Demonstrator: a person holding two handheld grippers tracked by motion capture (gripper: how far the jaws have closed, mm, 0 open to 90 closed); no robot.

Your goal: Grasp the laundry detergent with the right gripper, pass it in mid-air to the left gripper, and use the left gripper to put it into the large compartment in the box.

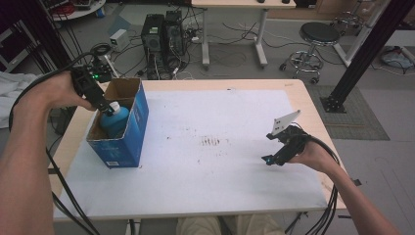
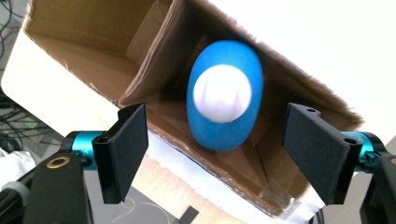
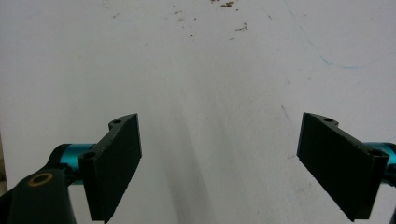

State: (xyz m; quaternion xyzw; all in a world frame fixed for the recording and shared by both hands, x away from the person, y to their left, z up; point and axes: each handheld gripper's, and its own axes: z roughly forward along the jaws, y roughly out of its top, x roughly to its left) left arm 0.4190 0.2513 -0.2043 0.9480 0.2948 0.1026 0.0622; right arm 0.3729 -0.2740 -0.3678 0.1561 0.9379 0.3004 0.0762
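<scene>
Now the left gripper (image 2: 215, 154) hangs over the open blue box (image 1: 136, 128), jaws spread wide, gripping nothing. Between and beyond those jaws stands the blue bottle (image 2: 225, 108), white cap up, tucked in the box's near compartment beside the cardboard divider (image 2: 154, 60). Over on the other side, the right gripper (image 3: 219, 168) hovers above the white table cover (image 3: 210, 70), jaws wide too, nothing between them, brown specks (image 3: 229, 4) well ahead.
</scene>
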